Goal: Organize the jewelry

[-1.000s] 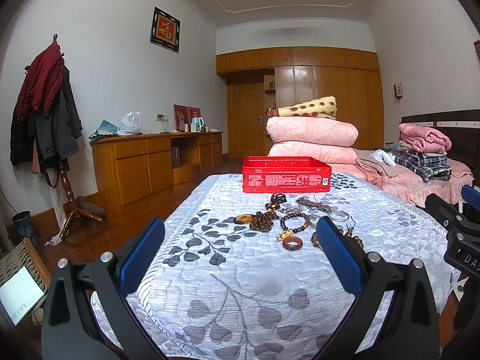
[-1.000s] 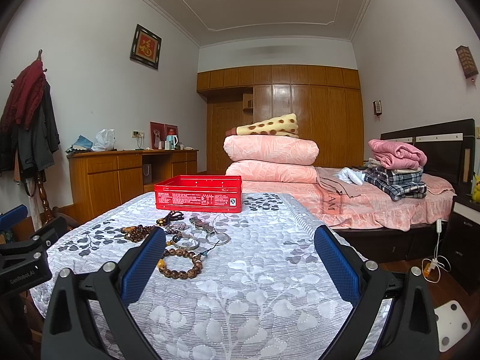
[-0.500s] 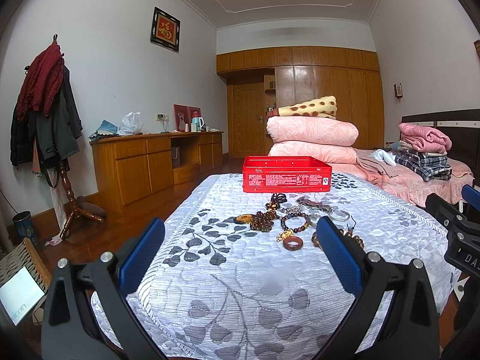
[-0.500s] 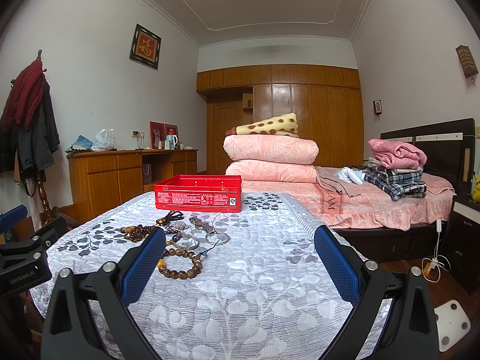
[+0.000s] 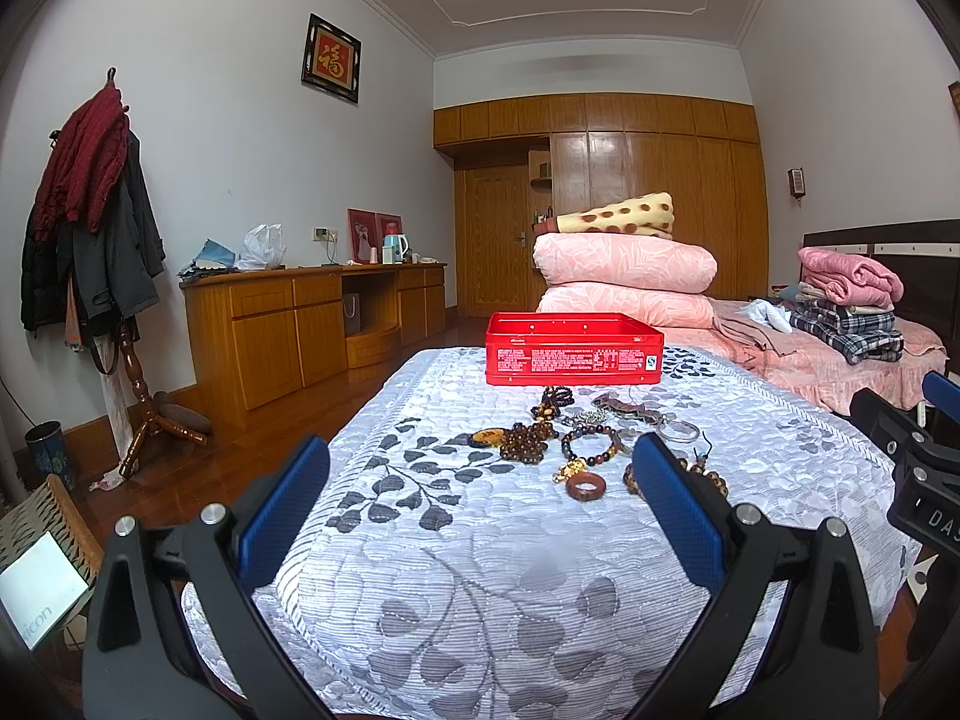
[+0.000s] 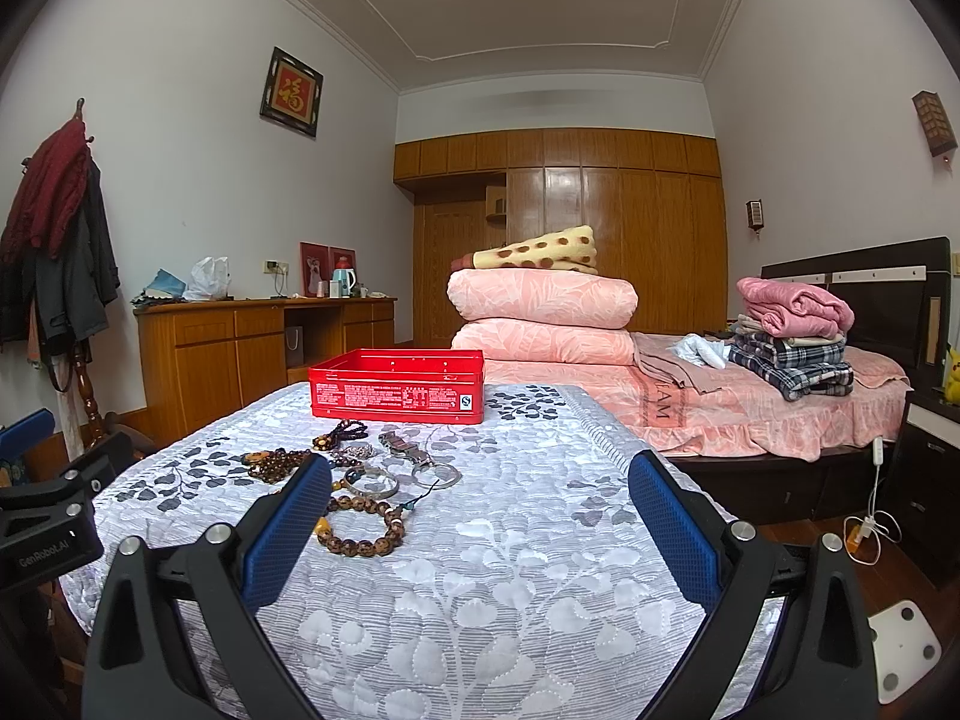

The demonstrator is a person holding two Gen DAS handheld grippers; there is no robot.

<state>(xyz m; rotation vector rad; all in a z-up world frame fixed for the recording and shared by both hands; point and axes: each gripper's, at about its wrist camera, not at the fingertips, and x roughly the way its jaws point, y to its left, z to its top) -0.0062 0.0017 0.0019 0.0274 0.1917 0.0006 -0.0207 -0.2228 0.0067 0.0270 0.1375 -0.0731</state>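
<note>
A red tin (image 5: 574,348) sits open-topped on the leaf-patterned quilt (image 5: 480,570), at the far end of the covered surface; its inside is hidden from this low angle, so what it holds cannot be told. Its printed side wall faces both cameras.

Just in front of the red tin the jewelry lies scattered on the quilt, none of it touching the tin. Nearest the tin are a dark beaded strand (image 5: 552,401) and a strap-like piece with a key ring (image 6: 420,457). Further out from the tin come an amber pendant (image 5: 486,437) joined to a clump of brown beads (image 5: 528,443), a multicoloured bead bracelet (image 5: 591,444), and a silver bangle (image 6: 372,483). Furthest from the tin are a reddish-brown ring (image 5: 586,487) and a big wooden-bead bracelet (image 6: 360,525) (partly behind a blue pad in both views).

The left gripper (image 5: 480,480) hovers with its jaws spread wide and nothing between them; the jewelry lies ahead of it, between it and the red tin, toward its right finger. The right gripper (image 6: 477,492) is likewise spread and holds nothing, with the jewelry ahead by its left finger (image 6: 288,525). Each gripper shows at the edge of the other's view.
</note>
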